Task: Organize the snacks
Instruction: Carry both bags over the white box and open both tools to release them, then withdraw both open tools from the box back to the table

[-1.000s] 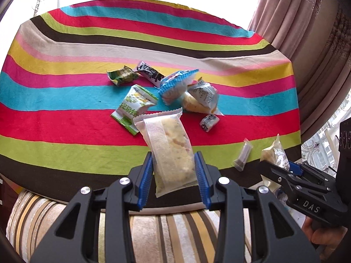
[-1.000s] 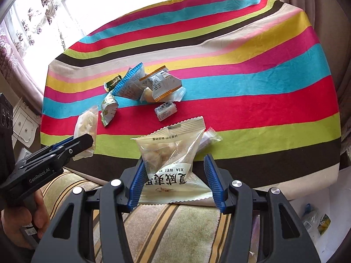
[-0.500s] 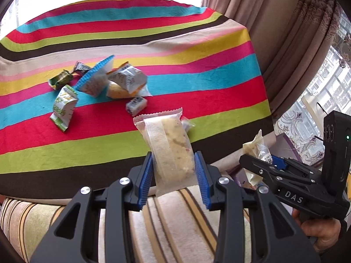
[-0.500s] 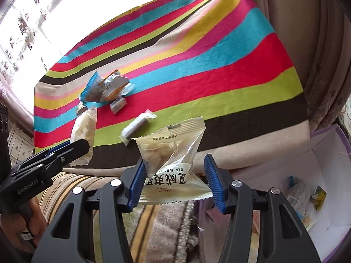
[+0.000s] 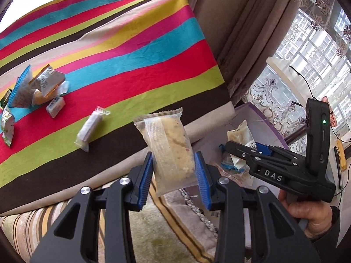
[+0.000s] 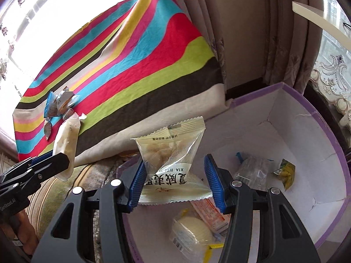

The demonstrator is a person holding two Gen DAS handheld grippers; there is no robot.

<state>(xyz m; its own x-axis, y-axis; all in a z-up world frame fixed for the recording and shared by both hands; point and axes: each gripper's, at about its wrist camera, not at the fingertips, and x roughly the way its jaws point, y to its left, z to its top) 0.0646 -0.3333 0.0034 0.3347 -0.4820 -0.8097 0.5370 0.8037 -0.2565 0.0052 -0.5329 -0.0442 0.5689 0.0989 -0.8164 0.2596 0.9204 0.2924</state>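
My left gripper (image 5: 173, 176) is shut on a clear packet with a pale crumbly cake bar (image 5: 170, 151), held in the air off the table's right front corner. My right gripper (image 6: 174, 180) is shut on a clear packet of pale snacks with Chinese print (image 6: 173, 160), held over a purple-rimmed white box (image 6: 307, 118). That box holds several snack packets (image 6: 193, 232). The right gripper also shows in the left wrist view (image 5: 232, 146). A small pile of snacks (image 5: 37, 87) and one white packet (image 5: 90, 129) lie on the striped tablecloth (image 5: 131, 50).
The box stands on the floor right of the table, against beige curtains (image 6: 252, 32). A striped rug (image 5: 164, 230) lies below the table's front edge. A window with lace curtain (image 5: 307, 65) is at the far right.
Both grippers have swung right and away from the table with their packets. The right one has come over the open box, which now fills its view.
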